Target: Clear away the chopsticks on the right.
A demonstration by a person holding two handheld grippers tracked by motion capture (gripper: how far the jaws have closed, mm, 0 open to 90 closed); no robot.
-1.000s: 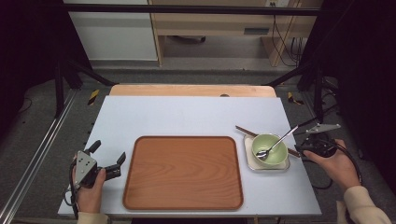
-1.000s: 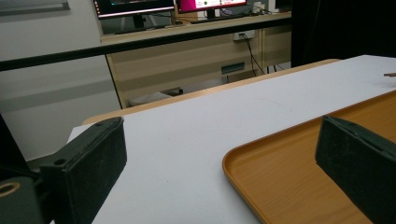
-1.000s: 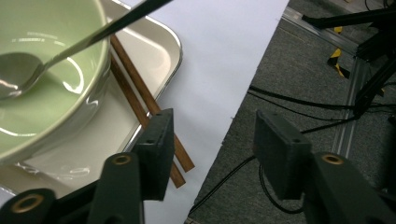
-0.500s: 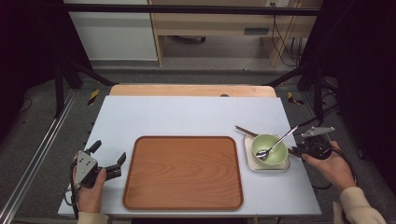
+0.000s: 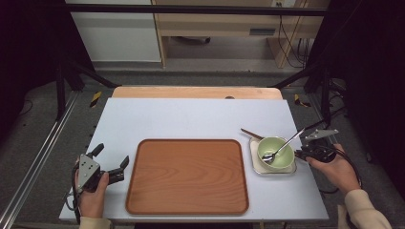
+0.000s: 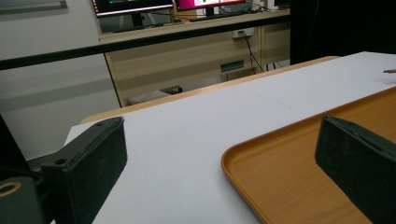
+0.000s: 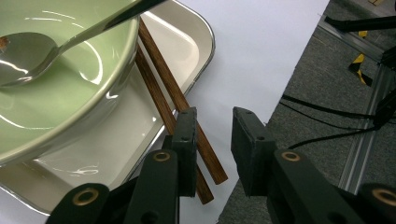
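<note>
Chopsticks (image 7: pixel 180 100) are seen at the right gripper (image 7: pixel 212 135), its jaws narrowed after closing; one stick end lies in the gap, the pads not yet pressed on it. Just beyond, a spoon (image 7: pixel 56 44) is leaned in a green bowl (image 7: pixel 60 100). The left gripper (image 5: pixel 111 164) is held wide beside the wooden tray (image 5: pixel 188 176).

The left gripper (image 5: pixel 111 164) has two black jaws with flat, rough pads (image 6: pixel 95 154), a round screw hole in each jaw arm, and a grey three-cornered plate (image 5: pixel 88 167) with small dark holes on top. A thin black cable (image 5: pixel 71 200) hangs from it. The right gripper (image 7: pixel 212 144) is black too, with brass-coloured rivets (image 7: pixel 162 156) on its linkage arms. A cream-coloured sleeve (image 5: pixel 365 210) covers the right forearm.
</note>
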